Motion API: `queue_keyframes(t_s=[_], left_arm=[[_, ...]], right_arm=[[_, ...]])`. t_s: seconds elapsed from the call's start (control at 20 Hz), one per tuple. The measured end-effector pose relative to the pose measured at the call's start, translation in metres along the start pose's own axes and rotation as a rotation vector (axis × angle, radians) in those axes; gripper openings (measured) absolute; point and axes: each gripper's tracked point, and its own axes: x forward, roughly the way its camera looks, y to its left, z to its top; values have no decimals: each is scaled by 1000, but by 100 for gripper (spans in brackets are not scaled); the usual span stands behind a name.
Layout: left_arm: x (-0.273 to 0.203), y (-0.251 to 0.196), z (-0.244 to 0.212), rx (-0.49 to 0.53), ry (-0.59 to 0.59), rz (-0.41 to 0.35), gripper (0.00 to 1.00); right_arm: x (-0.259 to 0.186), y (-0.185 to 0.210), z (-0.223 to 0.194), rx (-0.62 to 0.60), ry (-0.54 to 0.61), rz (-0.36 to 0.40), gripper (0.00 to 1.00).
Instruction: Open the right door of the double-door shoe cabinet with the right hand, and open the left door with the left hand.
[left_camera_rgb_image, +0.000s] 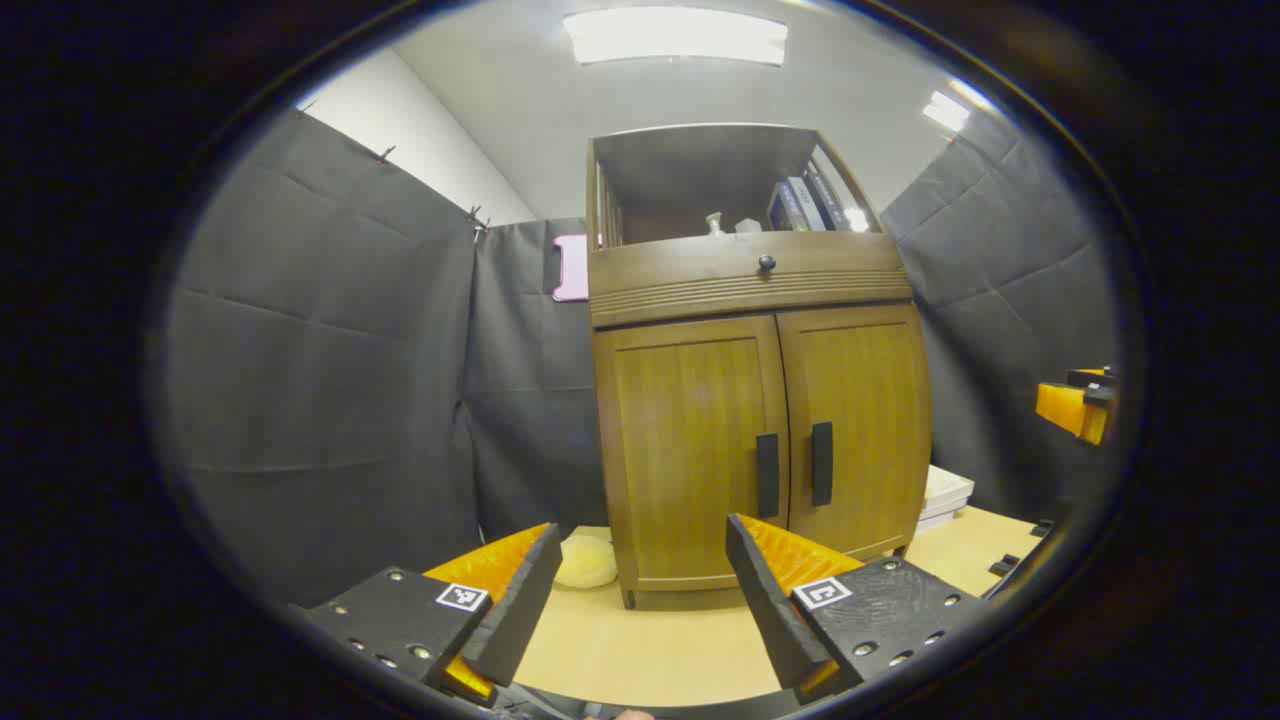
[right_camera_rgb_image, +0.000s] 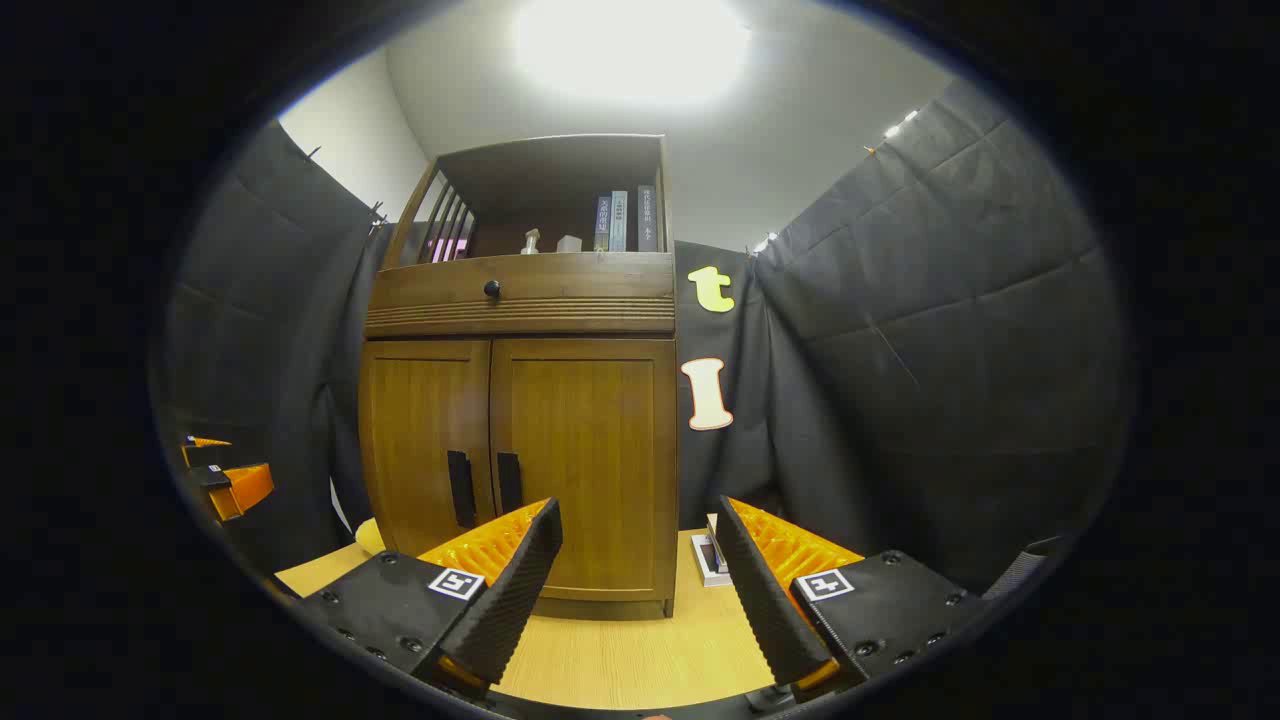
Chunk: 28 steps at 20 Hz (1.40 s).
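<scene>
A brown wooden shoe cabinet (left_camera_rgb_image: 750, 400) (right_camera_rgb_image: 520, 440) stands on a light wooden table, both doors shut. In the left gripper view its left door (left_camera_rgb_image: 690, 450) and right door (left_camera_rgb_image: 855, 430) carry dark vertical handles (left_camera_rgb_image: 767, 475) (left_camera_rgb_image: 821, 463) at the middle seam. In the right gripper view the left door (right_camera_rgb_image: 425, 440) and right door (right_camera_rgb_image: 585, 450) show the same handles (right_camera_rgb_image: 460, 488) (right_camera_rgb_image: 508, 482). My left gripper (left_camera_rgb_image: 640, 550) is open, short of the cabinet front. My right gripper (right_camera_rgb_image: 638, 530) is open too, aimed at the cabinet's right edge. Each gripper appears at the edge of the other's view (left_camera_rgb_image: 1080, 405) (right_camera_rgb_image: 225, 475).
Above the doors sit a drawer with a round knob (left_camera_rgb_image: 767, 263) (right_camera_rgb_image: 492, 289) and an open shelf with books (left_camera_rgb_image: 800, 205) (right_camera_rgb_image: 622, 222). A pale round object (left_camera_rgb_image: 585, 560) lies left of the cabinet. Stacked white books (left_camera_rgb_image: 945, 495) (right_camera_rgb_image: 710, 555) lie to its right. Black cloth walls enclose the booth.
</scene>
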Motion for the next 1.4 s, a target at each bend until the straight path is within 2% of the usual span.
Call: queue_keyframes(t_s=[1.05, 1.4], left_arm=[[-8, 2, 9, 18, -38, 13, 95], [-10, 7, 10, 27, -42, 59, 95]], right_arm=[[-20, -8, 8, 3, -21, 0, 97], [-8, -3, 1, 21, -8, 68, 97]])
